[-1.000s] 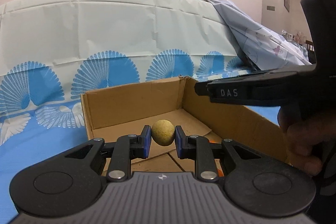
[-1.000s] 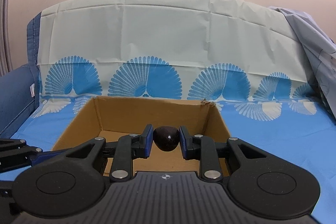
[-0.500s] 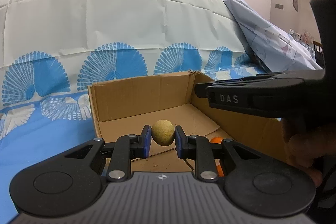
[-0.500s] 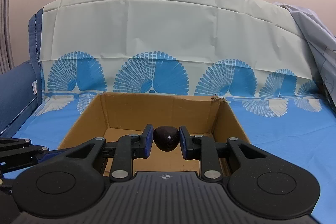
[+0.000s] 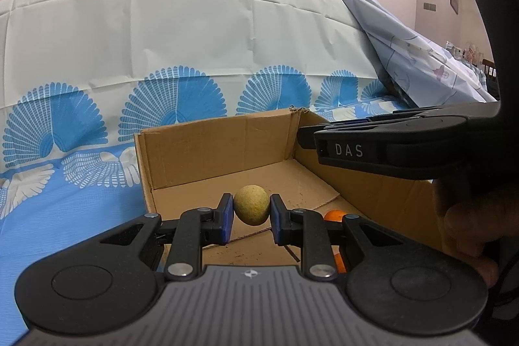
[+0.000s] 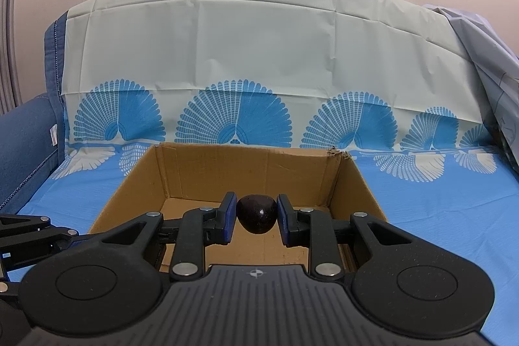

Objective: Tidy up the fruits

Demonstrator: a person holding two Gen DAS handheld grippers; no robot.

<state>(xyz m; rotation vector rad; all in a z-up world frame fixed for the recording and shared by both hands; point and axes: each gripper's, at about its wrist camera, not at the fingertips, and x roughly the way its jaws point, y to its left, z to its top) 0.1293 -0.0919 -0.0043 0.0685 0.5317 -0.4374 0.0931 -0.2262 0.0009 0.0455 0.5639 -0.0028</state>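
My left gripper (image 5: 251,211) is shut on a round yellow-tan fruit (image 5: 251,204) and holds it above the near left part of an open cardboard box (image 5: 220,148). An orange fruit (image 5: 335,215) lies in the box, partly hidden behind my right finger. My right gripper (image 6: 256,213) is shut on a dark purple-brown fruit (image 6: 257,213) and holds it over the same box (image 6: 246,171). The right gripper's body, marked DAS (image 5: 389,148), shows from the side at the right of the left wrist view.
The box sits on a blue cloth with fan prints (image 6: 438,203) that also drapes up over a sofa back (image 6: 259,54). A blue sofa arm (image 6: 22,151) is at the left. A crumpled light-blue sheet (image 5: 421,60) lies at the right.
Both grippers have moved slightly closer to the box and a little higher over it, still holding their fruits. The orange fruit has come into view in the box.
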